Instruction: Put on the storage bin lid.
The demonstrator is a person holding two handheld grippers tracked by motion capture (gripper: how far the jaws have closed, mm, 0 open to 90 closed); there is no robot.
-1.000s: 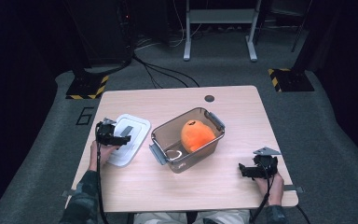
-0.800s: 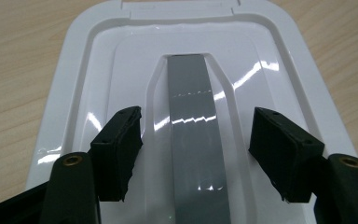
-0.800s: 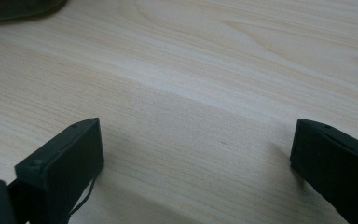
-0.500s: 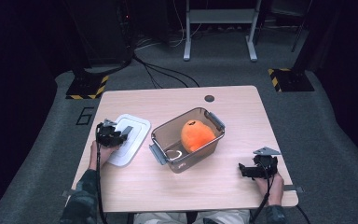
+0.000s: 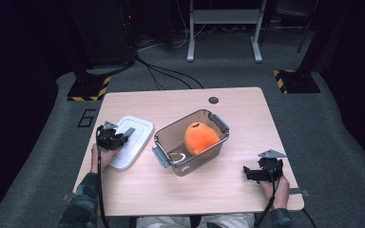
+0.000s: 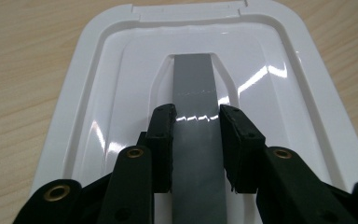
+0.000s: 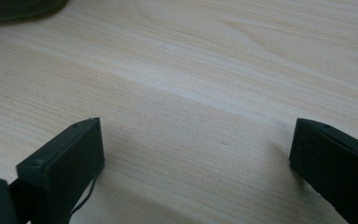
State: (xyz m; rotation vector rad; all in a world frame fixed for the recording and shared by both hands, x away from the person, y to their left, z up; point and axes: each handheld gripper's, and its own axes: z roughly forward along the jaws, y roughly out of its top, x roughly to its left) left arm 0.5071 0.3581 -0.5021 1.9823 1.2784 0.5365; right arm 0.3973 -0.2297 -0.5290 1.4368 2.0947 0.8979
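The left gripper (image 6: pixel 196 121) has just been closing, and its jaws now pinch the grey strip (image 6: pixel 195 88) that runs down the middle of the white lid (image 5: pixel 130 141), one pad on either side of it. The lid lies flat on the table (image 5: pixel 228 199), just to the left of the clear box (image 5: pixel 191 142), where an orange soft toy (image 5: pixel 200 137) sits. The work in hand looks like getting that lid onto the box, so I would lift straight up first, keeping the lid level, since a pinch on a narrow raised strip could let it swing or slip if it tilts. Then carry it across, square its corners to the rim, mind the grey latches at the box's two ends, and lower it evenly. The right gripper (image 5: pixel 262 172) rests near the table's right front corner with its jaws wide apart and nothing between them; it could steady the box if it shifts. The tabletop is pale wood with a small dark round cap (image 5: pixel 213 100) near the far edge. Around it is grey carpet, black cables on the floor, yellow-and-black striped stand feet and a dim room beyond.
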